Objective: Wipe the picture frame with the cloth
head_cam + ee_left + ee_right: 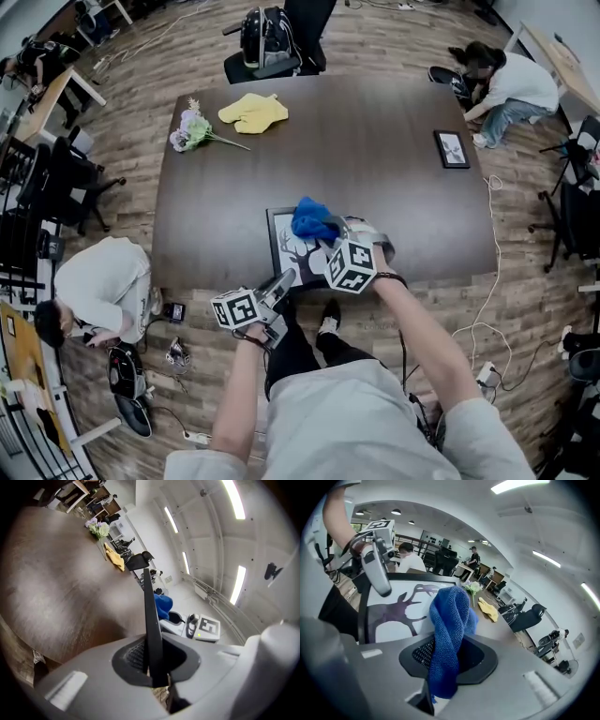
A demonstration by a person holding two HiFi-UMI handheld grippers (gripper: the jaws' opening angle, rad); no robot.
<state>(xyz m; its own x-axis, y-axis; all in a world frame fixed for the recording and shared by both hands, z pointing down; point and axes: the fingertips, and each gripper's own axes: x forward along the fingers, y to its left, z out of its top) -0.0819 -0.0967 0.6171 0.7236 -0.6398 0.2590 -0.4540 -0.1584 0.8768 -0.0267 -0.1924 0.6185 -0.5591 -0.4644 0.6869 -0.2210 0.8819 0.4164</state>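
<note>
Blue nubby cloth [447, 616], bunched, sits clamped in the right gripper [445, 663] over the flat picture frame [393, 616]; the left gripper [153, 665] pinches its thin black edge.

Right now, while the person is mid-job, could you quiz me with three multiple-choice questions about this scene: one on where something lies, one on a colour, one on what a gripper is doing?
1. Where do the flowers lie?
A. On the floor
B. At the far left of the table, beside the yellow rag
C. On the near edge

2. What colour is the cloth in the right gripper?
A. Blue
B. White
C. Red

3. What is the left gripper doing?
A. Hanging open and empty
B. Holding a cup
C. Clamped on the edge of the picture frame

Answers:
1 B: the head view shows them at the far left, next to the rag.
2 A: blue fabric sits between the jaws.
3 C: the frame's thin dark edge is pinched between the jaws.
</note>
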